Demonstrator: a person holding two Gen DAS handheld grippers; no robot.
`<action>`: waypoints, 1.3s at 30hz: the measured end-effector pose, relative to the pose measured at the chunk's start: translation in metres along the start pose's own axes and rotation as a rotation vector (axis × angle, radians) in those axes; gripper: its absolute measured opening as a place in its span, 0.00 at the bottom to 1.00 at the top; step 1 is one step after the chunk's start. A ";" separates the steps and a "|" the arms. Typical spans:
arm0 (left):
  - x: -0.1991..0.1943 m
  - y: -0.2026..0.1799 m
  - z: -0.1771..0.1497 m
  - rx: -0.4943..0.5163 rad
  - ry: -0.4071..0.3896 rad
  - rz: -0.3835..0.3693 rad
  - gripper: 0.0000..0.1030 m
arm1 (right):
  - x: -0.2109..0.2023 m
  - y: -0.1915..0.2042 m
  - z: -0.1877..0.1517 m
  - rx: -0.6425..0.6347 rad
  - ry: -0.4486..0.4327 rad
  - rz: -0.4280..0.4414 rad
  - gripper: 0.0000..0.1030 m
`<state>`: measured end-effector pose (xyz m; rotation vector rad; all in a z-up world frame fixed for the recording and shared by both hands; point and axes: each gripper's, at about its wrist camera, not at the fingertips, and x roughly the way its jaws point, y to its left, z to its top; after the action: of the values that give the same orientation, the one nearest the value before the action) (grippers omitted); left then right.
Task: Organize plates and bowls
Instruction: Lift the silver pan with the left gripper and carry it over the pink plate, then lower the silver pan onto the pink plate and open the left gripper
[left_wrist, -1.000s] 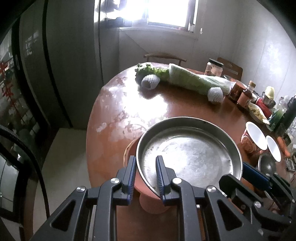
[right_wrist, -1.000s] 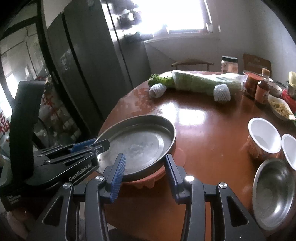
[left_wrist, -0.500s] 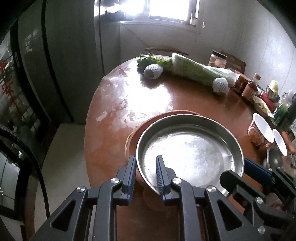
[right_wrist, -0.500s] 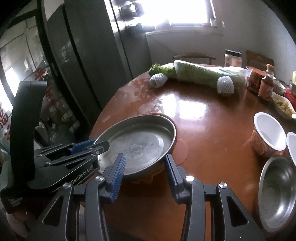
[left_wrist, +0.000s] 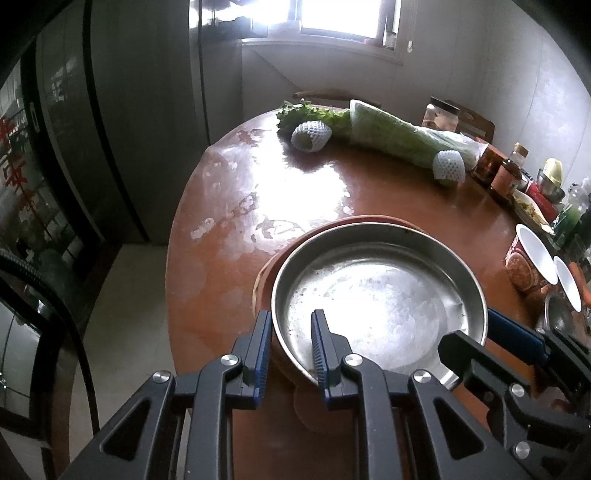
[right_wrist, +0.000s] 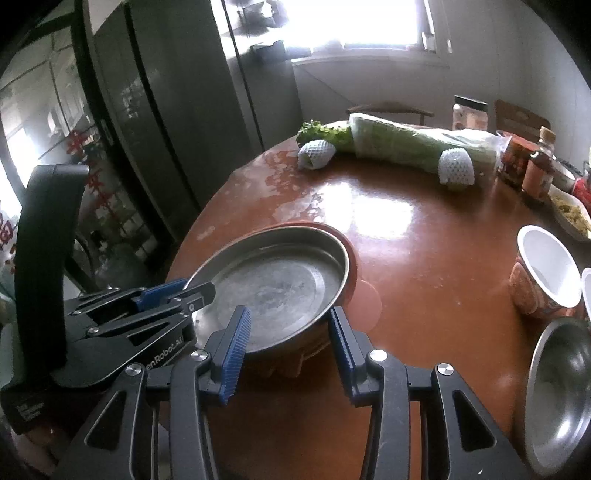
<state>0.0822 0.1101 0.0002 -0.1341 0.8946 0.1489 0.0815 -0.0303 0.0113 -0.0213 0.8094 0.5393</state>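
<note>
A round steel plate (left_wrist: 376, 295) sits inside an orange plastic plate (left_wrist: 264, 280) near the front edge of the brown table. My left gripper (left_wrist: 290, 350) is shut on the rims of both plates at their near left side. It also shows in the right wrist view (right_wrist: 177, 291), clamped on the steel plate (right_wrist: 273, 284) over the orange plate (right_wrist: 351, 269). My right gripper (right_wrist: 288, 347) is open, its fingers straddling the near right edge of the stack without closing. It appears in the left wrist view (left_wrist: 517, 336) at the plate's right rim.
A steel bowl (right_wrist: 561, 387) and two white-lined paper bowls (right_wrist: 543, 273) stand at the right. Wrapped cabbage (left_wrist: 399, 136), two foam-netted fruits (left_wrist: 310, 134), jars and sauce bottles (left_wrist: 506, 173) line the far side. A dark fridge (left_wrist: 110, 110) stands left of the table.
Both grippers and the plate stack have pulled back toward the table's front edge and risen a little. The orange plate's far rim now shows beyond the steel plate.
</note>
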 end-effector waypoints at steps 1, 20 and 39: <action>0.000 0.001 0.000 0.000 -0.001 -0.001 0.21 | 0.001 0.000 0.000 0.000 0.002 0.000 0.44; 0.003 0.002 0.003 0.014 -0.028 -0.014 0.21 | 0.017 -0.004 0.001 0.002 0.014 -0.018 0.44; 0.000 0.003 0.003 0.004 -0.057 -0.034 0.26 | 0.019 -0.008 0.001 0.009 0.017 -0.022 0.44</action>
<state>0.0839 0.1140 0.0014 -0.1400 0.8355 0.1190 0.0967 -0.0285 -0.0030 -0.0270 0.8270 0.5150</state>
